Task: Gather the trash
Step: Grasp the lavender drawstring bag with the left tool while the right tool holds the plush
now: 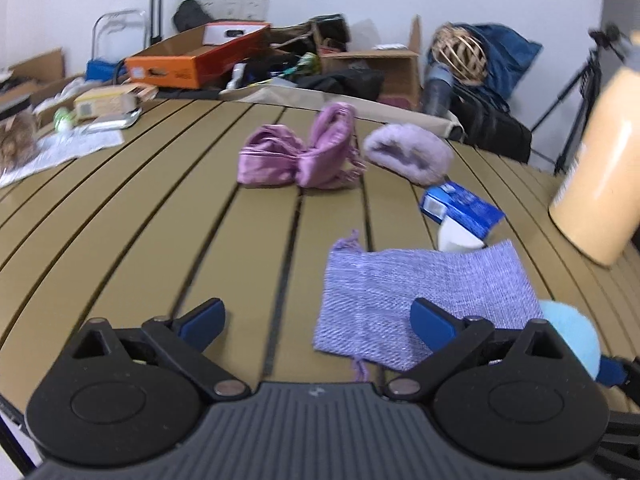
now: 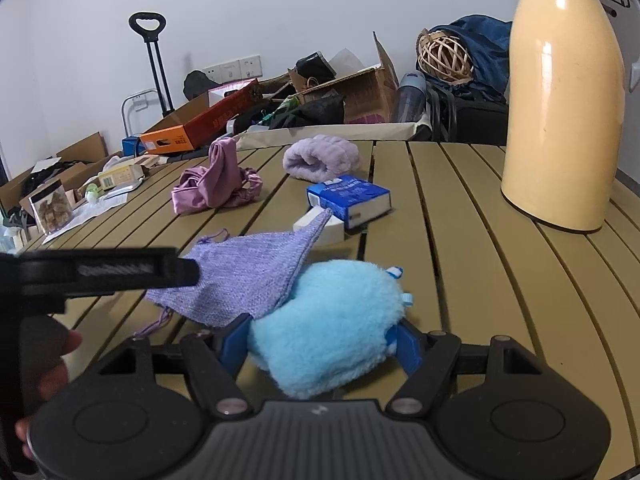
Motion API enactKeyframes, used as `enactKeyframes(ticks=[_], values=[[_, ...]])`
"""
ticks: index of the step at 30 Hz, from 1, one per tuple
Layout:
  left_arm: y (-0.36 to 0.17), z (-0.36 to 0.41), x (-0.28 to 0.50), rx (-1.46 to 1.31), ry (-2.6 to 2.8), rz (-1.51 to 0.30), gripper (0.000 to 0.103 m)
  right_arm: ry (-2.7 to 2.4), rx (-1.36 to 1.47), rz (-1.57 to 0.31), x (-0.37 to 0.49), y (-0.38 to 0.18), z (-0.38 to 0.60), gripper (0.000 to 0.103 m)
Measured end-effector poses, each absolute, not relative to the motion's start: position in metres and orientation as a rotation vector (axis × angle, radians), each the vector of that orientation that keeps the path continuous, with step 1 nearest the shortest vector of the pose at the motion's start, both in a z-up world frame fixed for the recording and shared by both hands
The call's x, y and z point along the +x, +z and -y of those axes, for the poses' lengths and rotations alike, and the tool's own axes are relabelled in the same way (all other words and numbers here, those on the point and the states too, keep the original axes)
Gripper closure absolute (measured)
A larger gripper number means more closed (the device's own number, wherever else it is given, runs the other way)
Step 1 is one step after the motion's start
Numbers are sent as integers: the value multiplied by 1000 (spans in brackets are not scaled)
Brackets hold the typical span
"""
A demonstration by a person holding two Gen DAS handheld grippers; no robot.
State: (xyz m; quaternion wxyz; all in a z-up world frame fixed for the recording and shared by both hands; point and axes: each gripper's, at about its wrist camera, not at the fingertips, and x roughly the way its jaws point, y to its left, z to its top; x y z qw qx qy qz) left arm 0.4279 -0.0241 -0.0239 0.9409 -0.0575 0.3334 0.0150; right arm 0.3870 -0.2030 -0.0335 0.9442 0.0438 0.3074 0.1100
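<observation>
My right gripper (image 2: 322, 342) is shut on a fluffy light blue cloth (image 2: 328, 328) low over the slatted table (image 2: 460, 280). The cloth also shows at the right edge of the left wrist view (image 1: 572, 332). My left gripper (image 1: 316, 320) is open and empty, with a purple woven pouch (image 1: 424, 300) lying just ahead by its right finger; the pouch (image 2: 248, 276) touches the blue cloth. A blue carton (image 2: 350, 198) with a white piece (image 2: 320, 222) beside it lies behind the pouch. A pink satin cloth (image 1: 300, 152) and a lilac fluffy cloth (image 1: 408, 152) lie farther back.
A tall cream thermos (image 2: 560, 112) stands at the table's right. Beyond the far edge are an orange box (image 1: 196, 56), cardboard boxes (image 2: 360, 88), bags, a wicker ball (image 2: 444, 58) and a tripod (image 1: 576, 92). Packages and paper (image 1: 72, 136) lie far left.
</observation>
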Motion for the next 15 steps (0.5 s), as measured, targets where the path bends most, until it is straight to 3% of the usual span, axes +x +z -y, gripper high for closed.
enactKeyframes(ticks=[5,12,15], values=[[-29,44,431,-34,39,-666,38,220,89,-632,384,-36,214,31],[-31,47,428,-12,59,-648,47,157,97,-616,380,-34,229,31],[-29,47,427,-14,52,-647,43,118,119,-608,381,-33,238,31]])
